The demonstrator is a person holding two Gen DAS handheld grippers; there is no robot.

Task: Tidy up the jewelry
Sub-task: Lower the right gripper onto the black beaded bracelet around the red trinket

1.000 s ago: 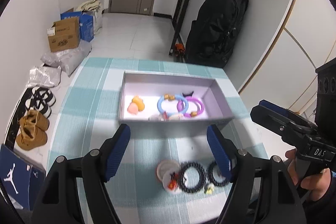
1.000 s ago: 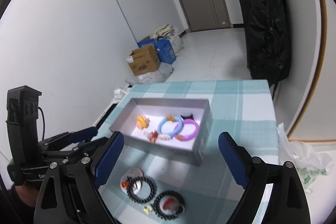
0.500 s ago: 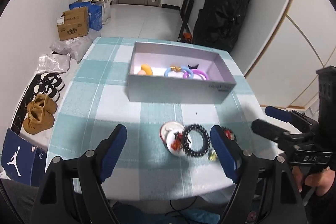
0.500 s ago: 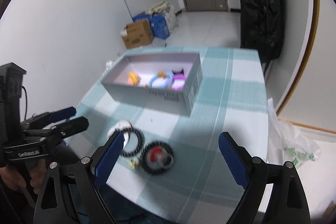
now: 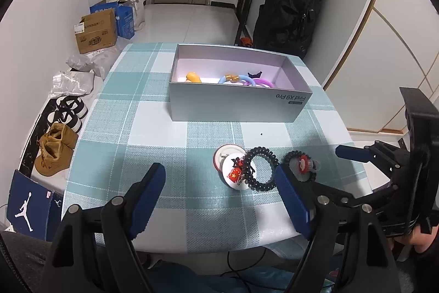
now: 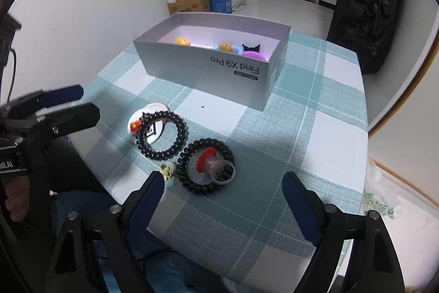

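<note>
Both tongs, left (image 5: pixel 223 203) and right (image 6: pixel 223 199), gape empty over loose coils (image 6: pixel 162 135) at 6 o'clock of the box (image 6: pixel 219 67); drop right tongs on nearest coil (image 6: pixel 205 165), pinch its rim, avoid the ring (image 6: pixel 215 166).

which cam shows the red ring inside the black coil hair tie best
The right wrist view: the red ring lies close and unobstructed inside the coil hair tie. In the left wrist view it is smaller, with the left claw's finger covering part of the tie.

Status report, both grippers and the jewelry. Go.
Left gripper open, empty. Right gripper open, empty. Two black coil bands on tablecloth, outside box. Path unobstructed.
</note>
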